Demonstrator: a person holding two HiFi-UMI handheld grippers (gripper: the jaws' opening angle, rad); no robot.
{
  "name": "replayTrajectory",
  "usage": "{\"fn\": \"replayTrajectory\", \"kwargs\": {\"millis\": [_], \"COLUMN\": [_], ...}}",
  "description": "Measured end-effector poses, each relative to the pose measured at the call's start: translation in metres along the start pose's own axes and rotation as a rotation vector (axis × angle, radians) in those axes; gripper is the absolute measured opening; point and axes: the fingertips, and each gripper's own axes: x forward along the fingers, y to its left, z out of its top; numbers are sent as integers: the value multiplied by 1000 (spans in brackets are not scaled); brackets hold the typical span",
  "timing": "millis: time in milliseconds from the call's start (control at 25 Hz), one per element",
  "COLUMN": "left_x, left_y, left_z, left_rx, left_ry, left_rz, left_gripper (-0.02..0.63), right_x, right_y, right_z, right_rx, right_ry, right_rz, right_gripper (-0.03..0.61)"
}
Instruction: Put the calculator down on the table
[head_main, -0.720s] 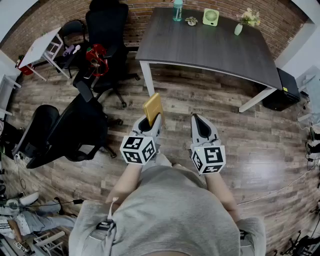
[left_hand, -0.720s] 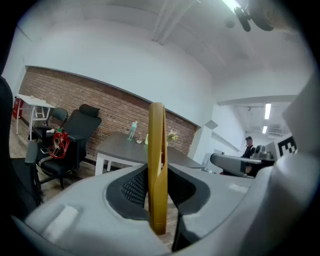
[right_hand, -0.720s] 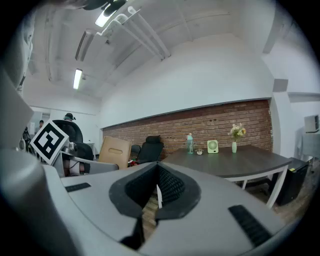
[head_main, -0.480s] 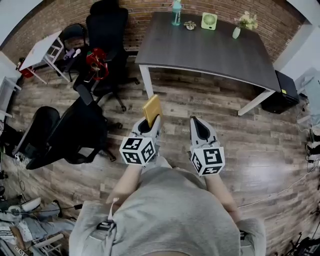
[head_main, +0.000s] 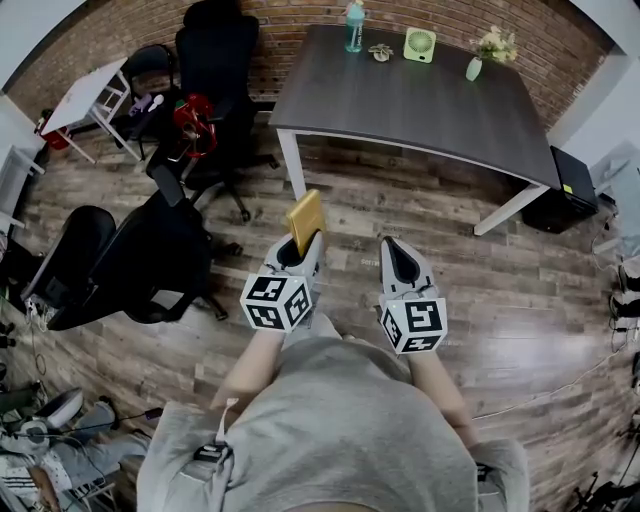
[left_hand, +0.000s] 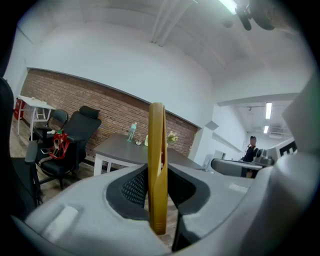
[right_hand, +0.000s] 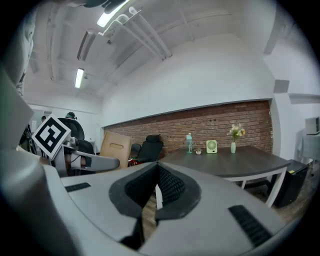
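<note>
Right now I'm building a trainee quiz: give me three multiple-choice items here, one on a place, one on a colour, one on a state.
1. Where is the calculator? A. on a chair B. between the fingers of the left gripper C. on the floor
2. The fan on the table is: A. green B. red C. black
3. The right gripper holds: A. nothing B. a bottle C. a vase
Answers: 1 B, the fingers clamp it upright; 2 A, pale green housing; 3 A, nothing between its fingers.
</note>
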Motion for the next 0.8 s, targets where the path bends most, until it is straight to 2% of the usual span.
{"fn": "replayTrajectory", "kwargs": {"millis": [800], "left_x": [23], "left_y": [-24], "left_z": [-3], "left_rx": [-16], "left_ry": [-3], "left_rz": [7], "left_gripper": [83], "right_x": [-6], "right_y": [-36], "right_z": [-7], "right_rx": [43], "right_ry": [15], "right_rz": [4], "right_gripper": [3]}}
